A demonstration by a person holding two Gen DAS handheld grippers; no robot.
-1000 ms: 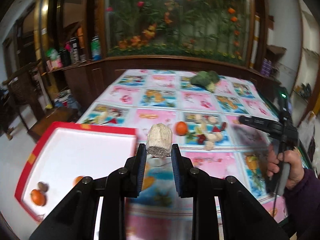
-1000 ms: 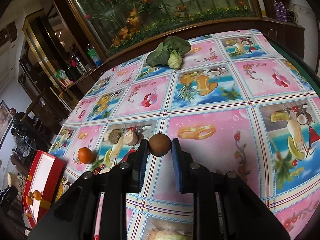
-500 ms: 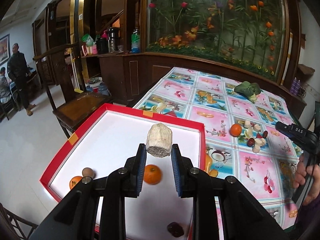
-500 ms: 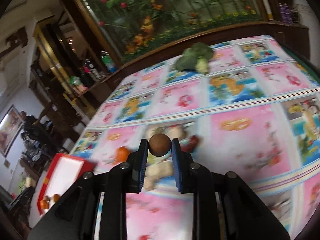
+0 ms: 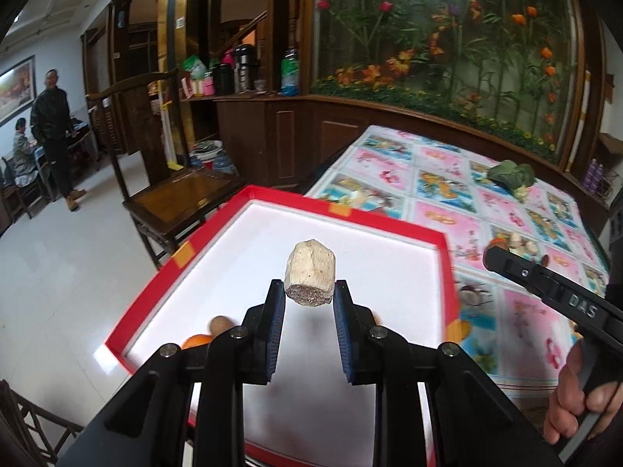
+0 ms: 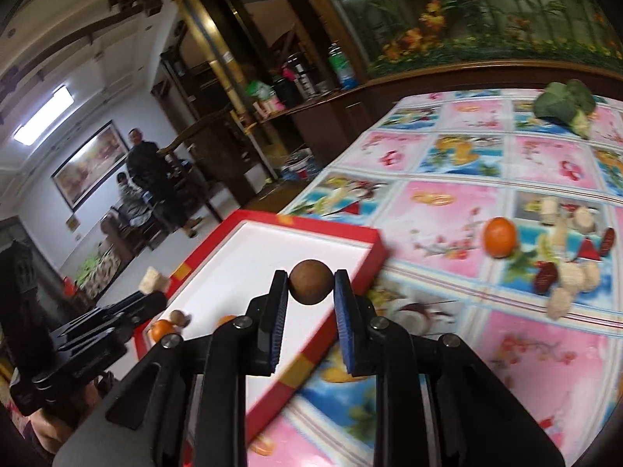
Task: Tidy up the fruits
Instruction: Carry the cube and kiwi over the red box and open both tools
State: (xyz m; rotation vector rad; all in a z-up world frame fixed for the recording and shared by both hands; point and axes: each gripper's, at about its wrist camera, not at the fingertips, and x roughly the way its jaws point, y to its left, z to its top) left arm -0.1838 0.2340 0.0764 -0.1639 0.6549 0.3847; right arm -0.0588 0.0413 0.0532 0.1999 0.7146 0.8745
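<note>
Here, nearest the left wrist camera, a pale cut chunk with a speckled end face [image 5: 310, 279], possibly sugarcane, is seen clamped between the blue-padded jaws of the left gripper [image 5: 309, 303], held in the air above the white floor of the red-rimmed tray [image 5: 393, 222]. In the right wrist view, a small round brown fruit [image 6: 311, 282], perhaps a longan, is pinched between the jaws of the right gripper [image 6: 311, 292], which is poised over the tray's near corner, at the table-side rim. Just below the left gripper, an orange [image 5: 198, 340] and a small brown fruit [image 5: 220, 325] are noted already lying in the tray. Farther out, on the fruit-print tablecloth [image 6: 459, 148], a loose orange [image 6: 499, 236], several pale chunks [image 6: 576, 276] and dark red dates [image 6: 545, 277] remain unsorted; a leafy green vegetable [image 6: 564, 107] lies near the far edge. The step in hand is judged to be carrying, with both loads brought to the tray but not yet put down. Next, each gripper would need to be lowered close to the tray floor and opened, the round fruit released low so it does not roll.
</note>
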